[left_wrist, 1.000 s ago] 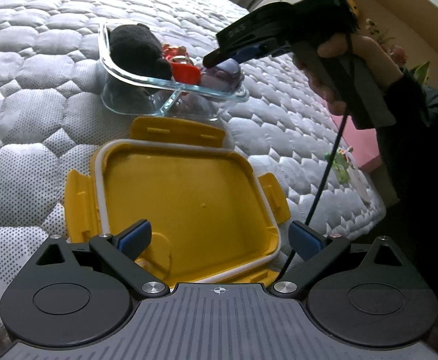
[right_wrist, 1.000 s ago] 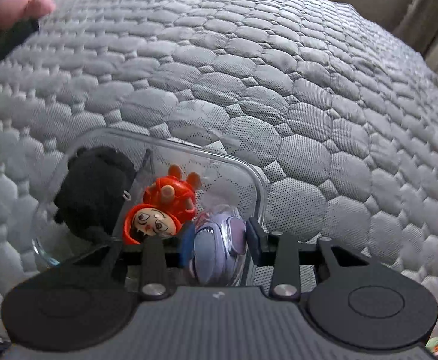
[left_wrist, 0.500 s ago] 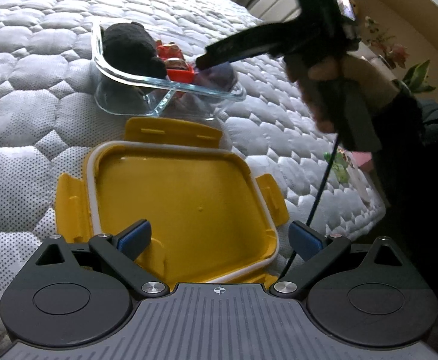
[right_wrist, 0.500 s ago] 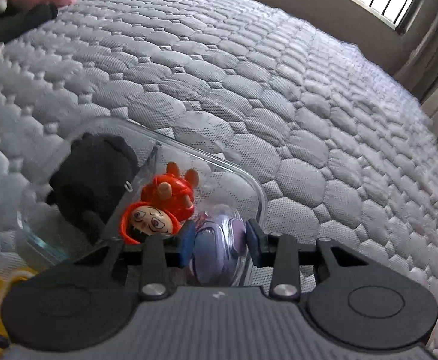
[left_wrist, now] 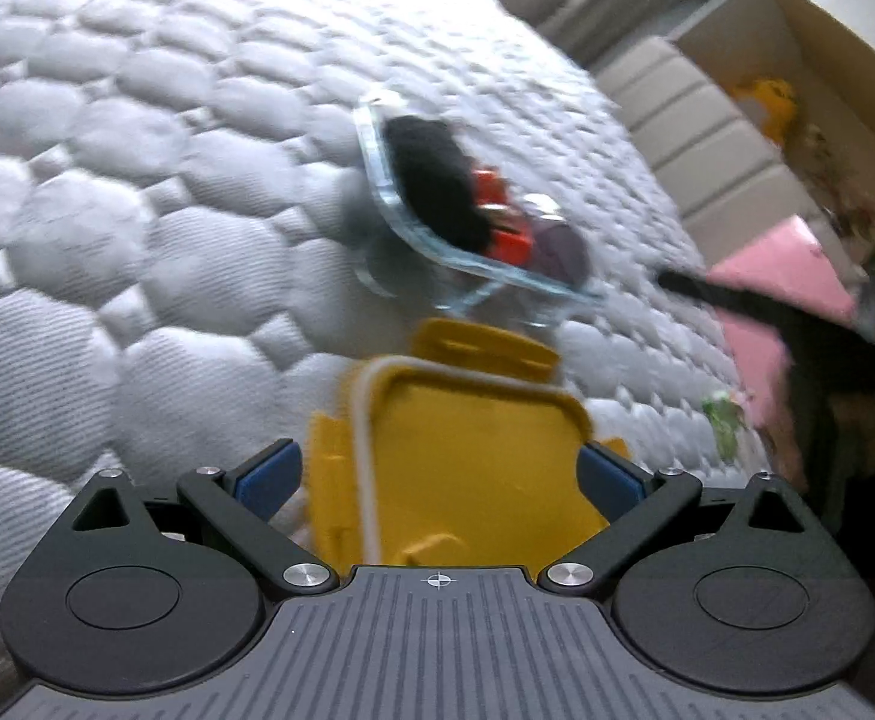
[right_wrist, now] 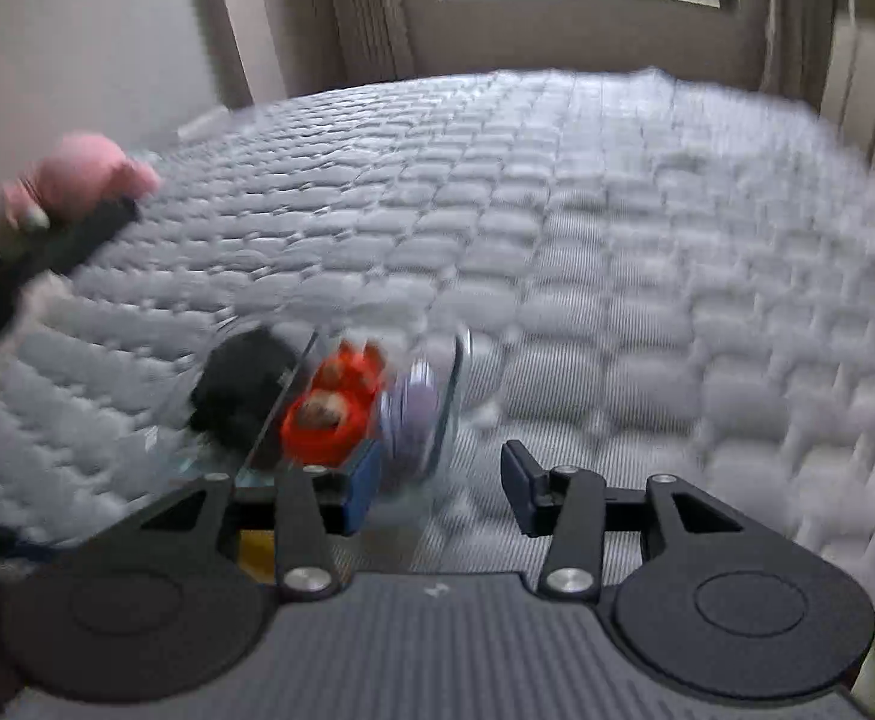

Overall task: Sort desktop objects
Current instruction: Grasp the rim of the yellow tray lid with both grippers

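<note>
Right wrist view: your right gripper (right_wrist: 440, 489) has its jaws spread wide, gripping nothing; glass container (right_wrist: 446, 414) with black item (right_wrist: 239, 387), red doll (right_wrist: 332, 414) and purple toy (right_wrist: 413, 414) sits just ahead-left. Left gripper (left_wrist: 437, 480) gapes, yellow lid (left_wrist: 473, 450) between its fingers; mattress (left_wrist: 137, 180) beneath

My left gripper (left_wrist: 440, 474) points forward and down, its blue-padded fingers (left_wrist: 266, 477) spread wide. My right gripper (right_wrist: 440, 483) is level, jaws parted and gripping nothing; from the left camera it shows only as a dark blur.
</note>
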Available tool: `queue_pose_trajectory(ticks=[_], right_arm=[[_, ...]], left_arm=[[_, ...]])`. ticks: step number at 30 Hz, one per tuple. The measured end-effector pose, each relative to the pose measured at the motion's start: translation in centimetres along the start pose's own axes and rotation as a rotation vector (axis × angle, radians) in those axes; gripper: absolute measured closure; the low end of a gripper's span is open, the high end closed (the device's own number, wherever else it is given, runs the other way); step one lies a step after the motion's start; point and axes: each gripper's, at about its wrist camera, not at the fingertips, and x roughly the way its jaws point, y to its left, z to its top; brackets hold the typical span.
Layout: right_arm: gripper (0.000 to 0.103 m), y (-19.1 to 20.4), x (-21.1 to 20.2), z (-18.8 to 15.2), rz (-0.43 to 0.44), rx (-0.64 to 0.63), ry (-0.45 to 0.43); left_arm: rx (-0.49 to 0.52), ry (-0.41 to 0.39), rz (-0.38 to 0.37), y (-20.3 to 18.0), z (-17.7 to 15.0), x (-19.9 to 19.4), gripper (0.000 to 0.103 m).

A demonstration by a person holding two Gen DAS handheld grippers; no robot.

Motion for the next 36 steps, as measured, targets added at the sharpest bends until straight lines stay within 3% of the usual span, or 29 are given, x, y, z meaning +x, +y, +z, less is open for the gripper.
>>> queue_pose_trajectory(ticks=[4,10,14,17,22,24,26,28,32,36], right_arm=[[0.055,-3.8,-0.3,-3.7,0.151,0.108,0.082],[0.053,-6.4,-0.6,-8.8,0.345,0.232,0.161],[0.052,-6.0,-0.6,-10.6,0.378,0.25,0.171],[0.052,-5.2,-0.6,-11.1,0.415,0.222,0.193],[0.057,-3.7,0.7,-11.2,0.367,0.214,0.174],[0.063,-3.5,1.1,-10.9,0.345,0.232,0.154],[0.084,-3.2,1.2,-10.9,0.296,0.223,0.126],[0.084,-2.8,0.6,-10.9,0.245,0.176,0.095],[0.087,-3.6,-0.6,-10.5,0.248,0.218,0.059],[0.088,-4.4,-2.4,-9.5,0.245,0.227,-0.024]], left_arm=[[0.009,0.045,0.096,-0.9,0.1,1.4,0.002],[0.131,0.082,0.217,-3.6,-0.5,3.2,0.003],[0.174,0.081,0.275,-4.4,-0.9,3.4,0.003],[0.199,0.086,0.278,-4.9,-1.5,3.6,0.003],[0.223,0.087,0.316,-5.3,-1.6,4.9,0.004],[0.216,0.069,0.346,-5.4,-1.5,4.8,0.012],[0.216,0.042,0.358,-5.6,-1.4,4.0,0.033],[0.211,0.03,0.344,-5.9,-1.2,3.7,0.049],[0.201,0.006,0.315,-6.3,-0.8,3.0,0.074],[0.191,-0.018,0.286,-6.8,-0.4,2.4,0.076]])
